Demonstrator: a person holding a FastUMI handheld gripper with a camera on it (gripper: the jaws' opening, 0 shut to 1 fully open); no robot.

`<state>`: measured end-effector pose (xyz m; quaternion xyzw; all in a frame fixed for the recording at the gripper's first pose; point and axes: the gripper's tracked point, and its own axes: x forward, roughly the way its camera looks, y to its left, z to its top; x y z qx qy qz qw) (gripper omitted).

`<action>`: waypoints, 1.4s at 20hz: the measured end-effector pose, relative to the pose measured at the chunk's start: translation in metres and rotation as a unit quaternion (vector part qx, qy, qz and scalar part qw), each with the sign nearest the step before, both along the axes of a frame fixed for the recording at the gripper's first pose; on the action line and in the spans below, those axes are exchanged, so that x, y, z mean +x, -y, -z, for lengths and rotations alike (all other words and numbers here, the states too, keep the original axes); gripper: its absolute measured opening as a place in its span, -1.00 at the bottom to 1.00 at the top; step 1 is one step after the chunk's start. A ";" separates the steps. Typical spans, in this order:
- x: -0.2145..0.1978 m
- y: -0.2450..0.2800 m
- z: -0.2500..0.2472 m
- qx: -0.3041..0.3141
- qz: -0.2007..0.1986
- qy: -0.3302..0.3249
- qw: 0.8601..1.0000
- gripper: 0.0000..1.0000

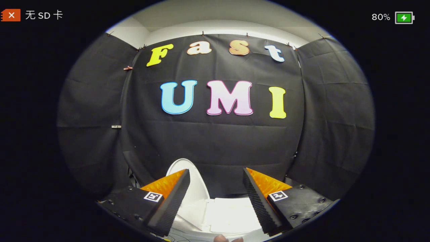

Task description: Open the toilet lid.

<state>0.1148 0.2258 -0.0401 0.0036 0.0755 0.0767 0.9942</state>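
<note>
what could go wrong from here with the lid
The white toilet lid already looks raised beyond the fingers, leaning toward the black cloth wall. The claw is open and holds nothing, so the lid is unsupported and might drop back. If the claw moves forward, a finger could knock the lid.

toilet lid (188, 174): white, glossy, rounded at the top; stands raised and near upright against the black cloth wall; its lower left part is hidden behind the left finger.
toilet tank top (228, 211): white, flat, rectangular; lies low between the two fingers, just right of the lid's base.
gripper (216, 174): fingers spread wide apart, touching nothing.
</note>
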 end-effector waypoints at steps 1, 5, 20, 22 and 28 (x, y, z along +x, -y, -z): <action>0.000 0.011 -0.002 0.003 0.003 0.001 1.000 0.97; -0.002 0.047 -0.011 0.014 0.011 0.005 1.000 0.97; -0.054 0.112 -0.065 0.032 -0.010 0.040 0.999 0.99; -0.056 0.117 -0.068 0.033 -0.006 0.044 0.998 0.99; -0.053 0.118 -0.065 0.027 -0.004 0.039 0.999 0.99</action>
